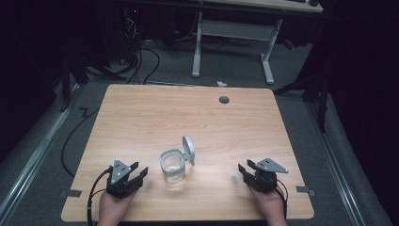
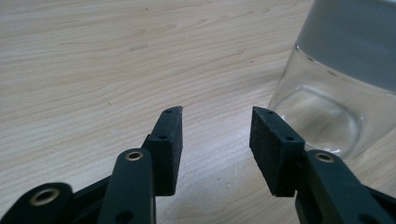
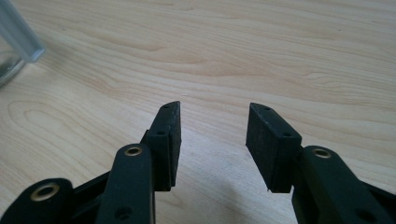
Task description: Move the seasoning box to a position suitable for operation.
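A clear glass jar [image 1: 172,165] stands upright on the pale wood tabletop [image 1: 155,117], a little toward the near edge and about midway between the two hands, with its hinged lid [image 1: 189,149] flipped up and leaning off the far right side of the rim. The left gripper [image 1: 138,173] sits low over the tabletop just left of the jar, held in a hand [image 1: 113,207] that comes in from the near edge, its black cable [image 1: 92,197] looping off the front, a grey plate [image 1: 120,170] on top. Its jaws are spread apart with bare wood between them and nothing held; in the left gripper view the left gripper [image 2: 216,128] points past the jar [image 2: 336,88], whose glass wall and thick base rise close beside the right jaw, near but apart from it. The right gripper [image 1: 243,169] rests near the right side of the tabletop, farther from the jar than the left one, in the other hand [image 1: 270,205], with its own grey plate [image 1: 271,165]. In the right gripper view the right gripper [image 3: 213,121] also has its jaws wide, empty, wood grain showing through the gap, and a sliver of the jar [image 3: 16,37] sits at the far upper left. A round grey grommet [image 1: 224,100] is set in the tabletop near its far edge, and beyond it a white-legged desk [image 1: 235,33] stands on the grey floor
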{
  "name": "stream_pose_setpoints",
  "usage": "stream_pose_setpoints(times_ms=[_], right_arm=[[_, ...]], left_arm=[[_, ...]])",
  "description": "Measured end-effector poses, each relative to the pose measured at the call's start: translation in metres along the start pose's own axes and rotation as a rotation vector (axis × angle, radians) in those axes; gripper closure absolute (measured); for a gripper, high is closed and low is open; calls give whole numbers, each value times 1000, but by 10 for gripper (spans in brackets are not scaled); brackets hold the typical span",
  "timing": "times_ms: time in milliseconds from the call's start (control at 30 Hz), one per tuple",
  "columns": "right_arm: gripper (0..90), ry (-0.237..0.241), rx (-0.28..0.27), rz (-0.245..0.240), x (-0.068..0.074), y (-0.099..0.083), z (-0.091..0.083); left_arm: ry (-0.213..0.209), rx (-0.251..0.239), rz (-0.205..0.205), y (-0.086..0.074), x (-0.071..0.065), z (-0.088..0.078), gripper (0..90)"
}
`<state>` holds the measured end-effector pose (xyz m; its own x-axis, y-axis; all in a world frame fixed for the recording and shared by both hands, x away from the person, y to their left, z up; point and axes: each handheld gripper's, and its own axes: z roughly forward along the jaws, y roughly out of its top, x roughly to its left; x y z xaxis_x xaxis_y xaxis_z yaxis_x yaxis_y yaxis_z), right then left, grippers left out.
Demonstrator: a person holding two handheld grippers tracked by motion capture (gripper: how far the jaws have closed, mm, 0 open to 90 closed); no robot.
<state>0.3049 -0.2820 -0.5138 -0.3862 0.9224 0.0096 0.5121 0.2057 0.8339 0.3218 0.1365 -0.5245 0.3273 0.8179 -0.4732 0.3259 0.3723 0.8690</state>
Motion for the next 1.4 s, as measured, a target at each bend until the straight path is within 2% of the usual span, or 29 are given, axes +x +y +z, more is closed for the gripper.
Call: stream_pose_setpoints(times_ms=[33, 67, 100, 233, 367, 500, 533, 633, 667, 700, 733, 767, 833, 867, 900, 933, 967, 1000, 1033, 1067, 1100, 1133, 1233, 1367, 1400], right_arm=[[554, 0, 0, 0, 0, 0, 0], [554, 4, -5, 30, -2, -2, -1], [555, 5, -3, 30, -2, -3, -2], [554, -3, 0, 9, -1, -5, -3], [557, 11, -7, 22, 0, -8, -6], [573, 41, 5, 0, 8, -3, -2], [589, 45, 7, -16, 15, 3, 2], [612, 64, 1, -28, 22, 10, 6], [642, 83, 2, -52, 31, 15, 10], [667, 93, 8, -56, 35, 17, 13], [667, 93, 8, -56, 35, 17, 13], [708, 118, 14, -72, 45, 20, 18], [776, 138, 16, -90, 54, 23, 23], [816, 152, 12, -97, 58, 24, 25], [816, 152, 12, -97, 58, 24, 25], [900, 180, 15, -115, 67, 27, 29], [900, 180, 15, -115, 67, 27, 29], [900, 210, 14, -132, 76, 30, 33], [900, 210, 14, -132, 76, 30, 33], [900, 237, 17, -141, 85, 32, 38], [900, 237, 17, -141, 85, 32, 38], [900, 260, 24, -152, 94, 33, 43], [900, 289, 30, -173, 106, 35, 50], [900, 312, 39, -193, 116, 37, 57], [900, 326, 47, -196, 119, 39, 62]], left_arm=[[0, 0, 0, 0, 0, 0, 536], [2, 1, 0, 1, 0, 1, 536], [2, 6, 8, 1, 0, 3, 535], [1, 31, 19, 1, -1, 6, 514], [-18, 32, 12, 2, -3, 6, 469], [-21, 48, 22, 0, -2, 7, 444], [-18, 47, 24, -1, 0, 5, 438], [-17, 46, 8, 0, 2, 4, 440], [-14, 51, 3, 0, 4, 4, 440], [-17, 52, 4, 0, 5, 4, 440], [-17, 52, 4, 0, 5, 4, 439], [-16, 52, 3, -1, 5, 4, 438], [-18, 54, 0, 0, 5, 4, 432], [-20, 54, -7, 0, 5, 3, 430], [-20, 54, -7, 0, 5, 3, 431], [-15, 56, -5, 0, 6, 3, 432], [-15, 56, -5, 0, 6, 3, 440], [-10, 55, -8, 0, 6, 2, 455], [-10, 55, -8, 0, 6, 2, 466], [-9, 53, -12, 1, 7, 0, 476], [-9, 53, -12, 1, 7, 0, 484], [-2, 47, -18, 1, 9, -1, 491], [12, 27, -20, 2, 11, -2, 523], [29, 16, -17, 2, 12, -2, 544], [45, 13, -18, 2, 13, -1, 546]])
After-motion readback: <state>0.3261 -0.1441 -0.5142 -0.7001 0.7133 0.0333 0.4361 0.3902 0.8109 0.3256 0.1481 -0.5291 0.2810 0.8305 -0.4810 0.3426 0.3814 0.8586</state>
